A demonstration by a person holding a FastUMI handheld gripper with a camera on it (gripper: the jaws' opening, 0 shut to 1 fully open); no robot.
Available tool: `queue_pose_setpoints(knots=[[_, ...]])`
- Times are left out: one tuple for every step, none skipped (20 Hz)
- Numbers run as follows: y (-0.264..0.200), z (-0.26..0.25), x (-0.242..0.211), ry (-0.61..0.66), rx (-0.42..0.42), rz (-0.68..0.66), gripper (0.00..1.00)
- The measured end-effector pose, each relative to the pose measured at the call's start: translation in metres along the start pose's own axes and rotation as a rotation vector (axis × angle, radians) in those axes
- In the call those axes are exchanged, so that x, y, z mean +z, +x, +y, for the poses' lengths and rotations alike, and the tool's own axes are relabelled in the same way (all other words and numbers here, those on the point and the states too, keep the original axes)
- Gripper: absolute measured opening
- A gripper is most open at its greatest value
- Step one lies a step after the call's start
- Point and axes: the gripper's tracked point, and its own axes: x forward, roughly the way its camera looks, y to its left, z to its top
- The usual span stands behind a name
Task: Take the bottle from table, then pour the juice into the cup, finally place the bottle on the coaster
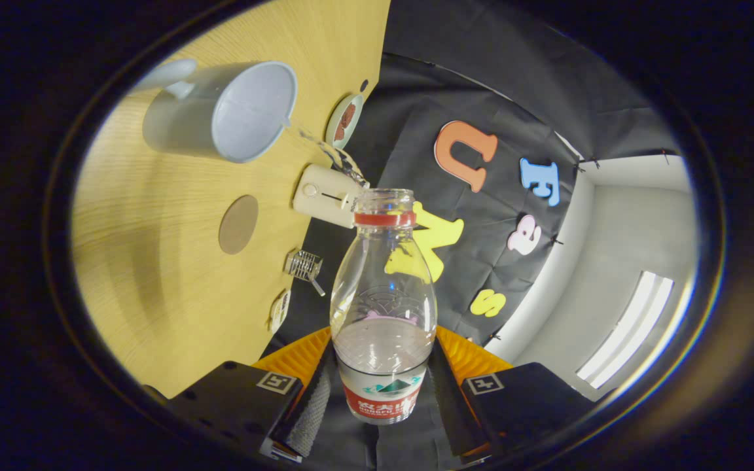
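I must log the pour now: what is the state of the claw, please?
Claw: closed on the bottle, both fingers pressing its sides, bottle tipped and pouring a stream into the cup.

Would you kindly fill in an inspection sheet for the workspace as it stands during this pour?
Surface: wooden table, seen tilted from the gripper view.
Job's things: clear bottle uncapped, tipped, a thin stream running from its mouth toward the cup; a little liquid left inside. Round coaster bare, beside the cup.
Clutter: cream box-shaped device, small dish with something brown in it, small wire item, a small flat item at the table edge.
Grippers: gripper shut on the bottle's lower body, a finger on each side.
Cables: nothing seen.
Surroundings: black cloth wall, pale wall with a ceiling light.
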Motion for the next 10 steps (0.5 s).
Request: queue_pose_setpoints(knots=[[0.000, -0.002, 0.001, -0.002, -0.008, 0.000, 0.79], [-0.002, -0.005, 0.002, -0.006, -0.018, -0.002, 0.79], [-0.002, -0.007, 0.004, -0.010, -0.028, -0.005, 0.79], [-0.002, -0.009, 0.006, -0.012, -0.037, -0.010, 0.79], [-0.002, -0.011, 0.007, -0.013, -0.048, -0.007, 0.79], [-0.003, -0.013, 0.008, -0.017, -0.056, -0.005, 0.79], [-0.003, -0.013, 0.009, -0.027, -0.060, -0.006, 0.79], [-0.003, -0.012, 0.009, -0.035, -0.061, -0.006, 0.79], [-0.003, -0.013, 0.009, -0.041, -0.062, -0.003, 0.79], [-0.003, -0.014, 0.010, -0.047, -0.066, -0.003, 0.79]])
